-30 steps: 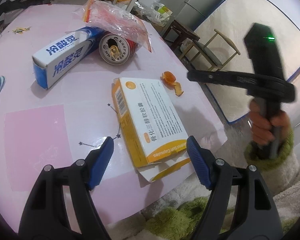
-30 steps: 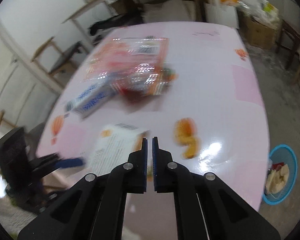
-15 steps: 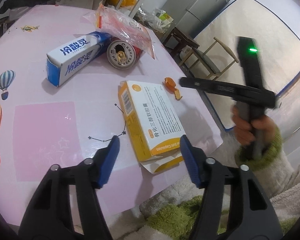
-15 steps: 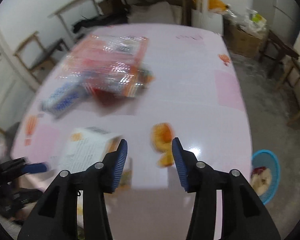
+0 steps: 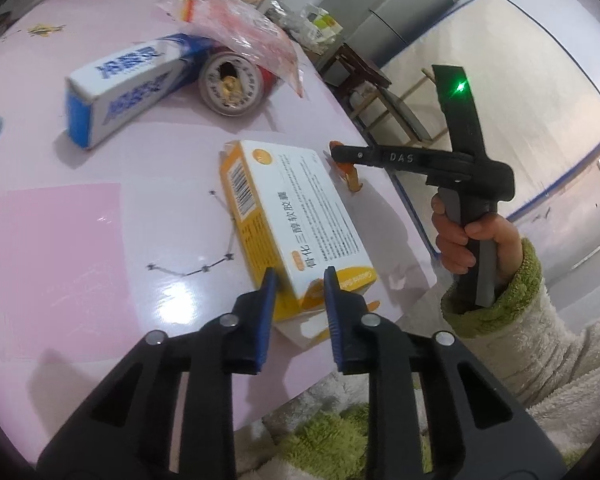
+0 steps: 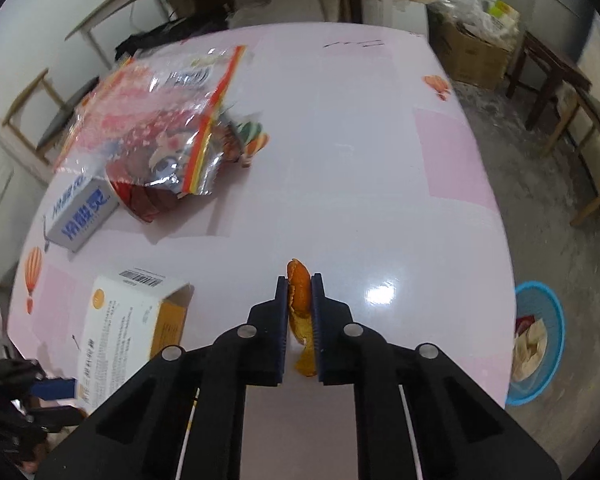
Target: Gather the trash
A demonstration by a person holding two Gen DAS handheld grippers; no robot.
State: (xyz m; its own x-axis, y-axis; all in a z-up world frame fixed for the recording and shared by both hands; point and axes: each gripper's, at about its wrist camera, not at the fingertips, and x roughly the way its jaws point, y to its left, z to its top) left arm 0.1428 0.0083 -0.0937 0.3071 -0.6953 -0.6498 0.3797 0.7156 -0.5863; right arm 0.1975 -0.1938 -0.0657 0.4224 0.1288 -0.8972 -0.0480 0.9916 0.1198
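The left claw (image 5: 299, 276) is being closed on the near end of the yellow-and-white carton (image 5: 292, 220) at the glossy pink worktop (image 5: 80, 220) edge. The right claw (image 6: 300, 282) is being closed on curled orange peel (image 6: 299, 300), with bare worktop beyond.

Even indoor light; a bright glare spot on the glossy pink table (image 6: 384, 292); fisheye bending, dark corners; slight blur.
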